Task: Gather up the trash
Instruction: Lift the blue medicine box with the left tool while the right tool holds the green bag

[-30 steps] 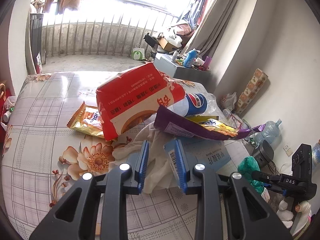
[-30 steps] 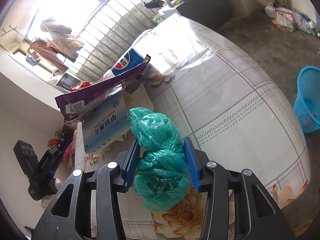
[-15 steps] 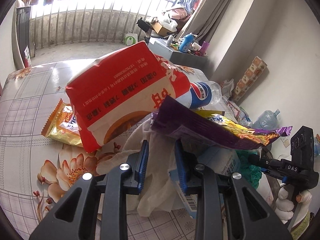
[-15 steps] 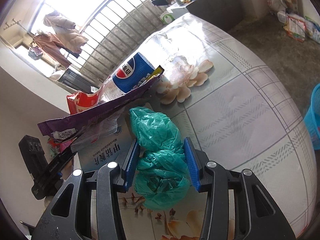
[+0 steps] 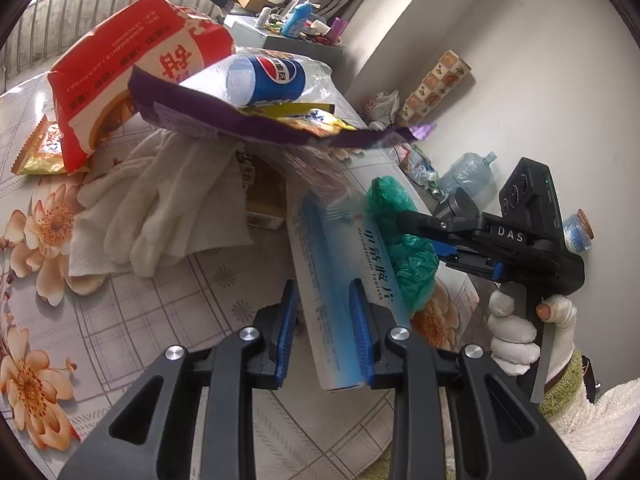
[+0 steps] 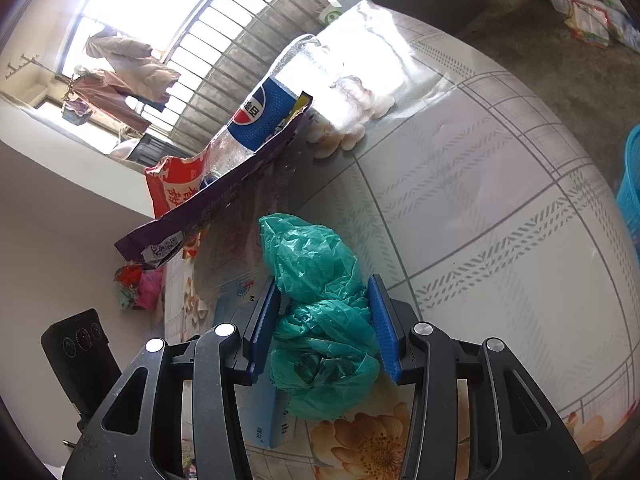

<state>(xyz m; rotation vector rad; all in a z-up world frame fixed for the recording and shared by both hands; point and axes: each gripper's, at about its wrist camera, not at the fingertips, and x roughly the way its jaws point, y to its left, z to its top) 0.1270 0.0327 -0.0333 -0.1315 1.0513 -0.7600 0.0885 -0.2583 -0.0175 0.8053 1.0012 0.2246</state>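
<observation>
- While trash lay heaped on the floral table (image 5: pixel 120 360), collection was midway; next, carry the load to the blue basket (image 6: pixel 630 188).
- Left gripper (image 5: pixel 325 332): jaws closed on the pale blue box (image 5: pixel 340 280), level, low over the table.
- Right gripper (image 6: pixel 323 320): jaws clamped on the green plastic bag (image 6: pixel 316 280), just beside the box.

The plastic bottle (image 5: pixel 272 76) at 12 o'clock carries a blue Pepsi label with the globe logo. "DAS" is printed in white on the right tongs (image 5: pixel 436 240) body, at 3 o'clock. Chinese characters on the red bag (image 5: pixel 132 52) and the blue-white box (image 5: pixel 340 276) are too blurred to read.
</observation>
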